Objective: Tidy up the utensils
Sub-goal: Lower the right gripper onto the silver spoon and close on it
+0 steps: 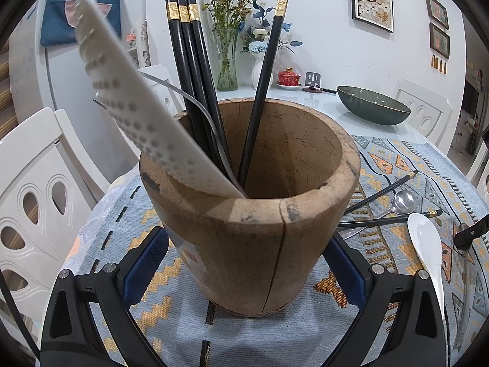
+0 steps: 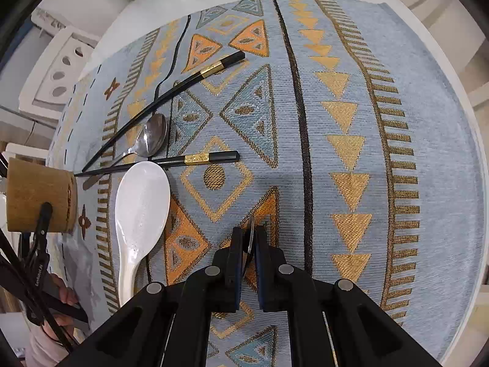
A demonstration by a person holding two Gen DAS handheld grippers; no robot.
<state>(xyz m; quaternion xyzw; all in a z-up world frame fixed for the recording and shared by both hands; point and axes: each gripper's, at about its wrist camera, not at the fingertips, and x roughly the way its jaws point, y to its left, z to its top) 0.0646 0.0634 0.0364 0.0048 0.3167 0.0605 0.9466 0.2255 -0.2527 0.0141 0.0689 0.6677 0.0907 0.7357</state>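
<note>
We find the left gripper (image 1: 244,263) clamped around the wooden holder (image 1: 253,214) at frame centre, with four chopsticks (image 1: 195,70) standing inside. The right gripper (image 2: 247,238), bottom centre, is clenched on a thin metal utensil (image 2: 250,235). Two chopsticks (image 2: 171,94), a metal spoon (image 2: 151,136) and a white spoon (image 2: 140,208) lie on the patterned cloth (image 2: 336,122) at left.

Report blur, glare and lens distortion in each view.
Left wrist view: the white paddle in the wooden holder is soft, and the edges bow. Right wrist view: sharp, with glare on the white spoon; the tablecloth stripes curve.
</note>
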